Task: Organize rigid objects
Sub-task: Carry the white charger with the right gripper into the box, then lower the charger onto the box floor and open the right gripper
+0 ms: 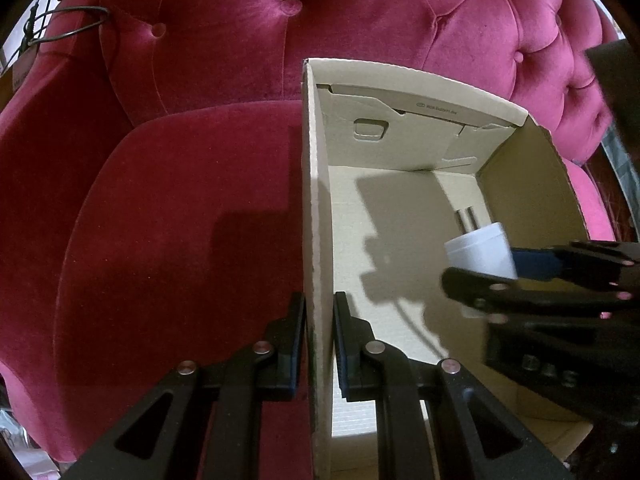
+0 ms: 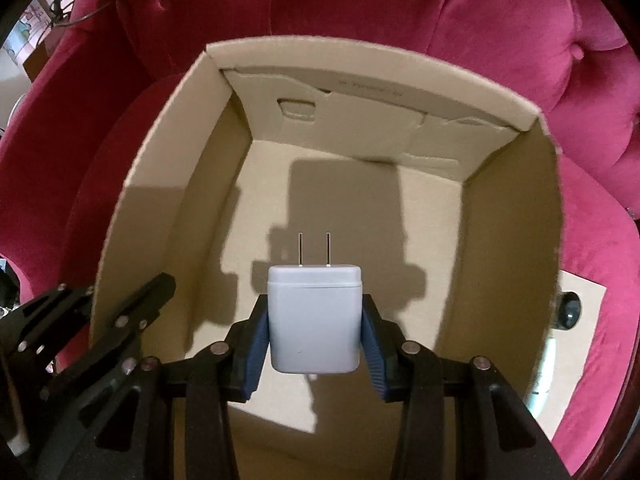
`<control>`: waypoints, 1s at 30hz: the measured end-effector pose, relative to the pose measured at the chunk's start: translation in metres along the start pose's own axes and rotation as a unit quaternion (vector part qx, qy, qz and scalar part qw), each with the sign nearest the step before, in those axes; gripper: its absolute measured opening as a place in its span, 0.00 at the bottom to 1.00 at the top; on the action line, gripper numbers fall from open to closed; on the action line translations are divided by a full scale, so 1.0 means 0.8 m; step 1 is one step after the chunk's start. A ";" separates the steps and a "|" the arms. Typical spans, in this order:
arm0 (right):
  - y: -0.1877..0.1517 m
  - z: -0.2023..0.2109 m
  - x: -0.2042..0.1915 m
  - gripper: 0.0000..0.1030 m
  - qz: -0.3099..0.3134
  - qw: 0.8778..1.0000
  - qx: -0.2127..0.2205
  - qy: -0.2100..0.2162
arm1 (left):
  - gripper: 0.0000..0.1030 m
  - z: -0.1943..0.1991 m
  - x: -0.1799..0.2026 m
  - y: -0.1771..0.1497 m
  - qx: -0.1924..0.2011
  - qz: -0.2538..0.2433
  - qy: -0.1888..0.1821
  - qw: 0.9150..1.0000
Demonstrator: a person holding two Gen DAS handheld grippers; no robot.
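Right wrist view: small white plastic two-prong charger (image 2: 314, 320) is clamped in right gripper (image 2: 314, 334), prongs pointing down-forward, hung over bare floor of open tan cardboard box (image 2: 516, 216). Left gripper (image 1: 319, 344) is pinched shut on box's left wall.

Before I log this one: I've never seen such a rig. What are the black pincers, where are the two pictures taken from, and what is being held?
A person holds two hand-held grippers, each carrying a camera that looks along its fingers. In the left wrist view, the left gripper is shut on the side wall of an open brown cardboard box standing on a pink velvet tufted armchair. In the right wrist view, the right gripper clamps a white two-pronged wall charger over the box's bare floor, prongs pointing away. A flat cardboard piece lies beside the box.
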State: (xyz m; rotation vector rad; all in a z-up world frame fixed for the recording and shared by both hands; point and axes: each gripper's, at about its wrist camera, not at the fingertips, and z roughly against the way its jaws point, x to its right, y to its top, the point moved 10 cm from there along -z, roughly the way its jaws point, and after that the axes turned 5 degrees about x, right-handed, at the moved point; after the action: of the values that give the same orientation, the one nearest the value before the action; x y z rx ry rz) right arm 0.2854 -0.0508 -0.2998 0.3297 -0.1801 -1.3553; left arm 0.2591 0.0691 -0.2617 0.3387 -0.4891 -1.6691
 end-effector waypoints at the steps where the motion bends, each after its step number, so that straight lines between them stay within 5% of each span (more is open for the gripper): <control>1: -0.001 -0.005 0.000 0.44 -0.002 1.000 -0.005 0.000 | 0.14 0.000 0.000 0.000 0.000 0.000 0.000 1.000; 17: -0.014 -0.048 0.013 0.45 -0.017 0.999 -0.045 0.002 | 0.14 -0.001 0.001 0.000 0.000 -0.001 -0.001 1.000; 30: 0.000 -0.022 0.004 0.45 -0.008 1.000 -0.023 -0.007 | 0.14 0.000 0.001 -0.001 0.000 -0.002 0.000 1.000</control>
State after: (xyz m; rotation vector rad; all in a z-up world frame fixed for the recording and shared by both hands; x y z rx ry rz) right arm 0.2918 -0.0515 -0.3167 0.2847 -0.1579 -1.3748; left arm 0.2582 0.0688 -0.2619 0.3407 -0.4890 -1.6724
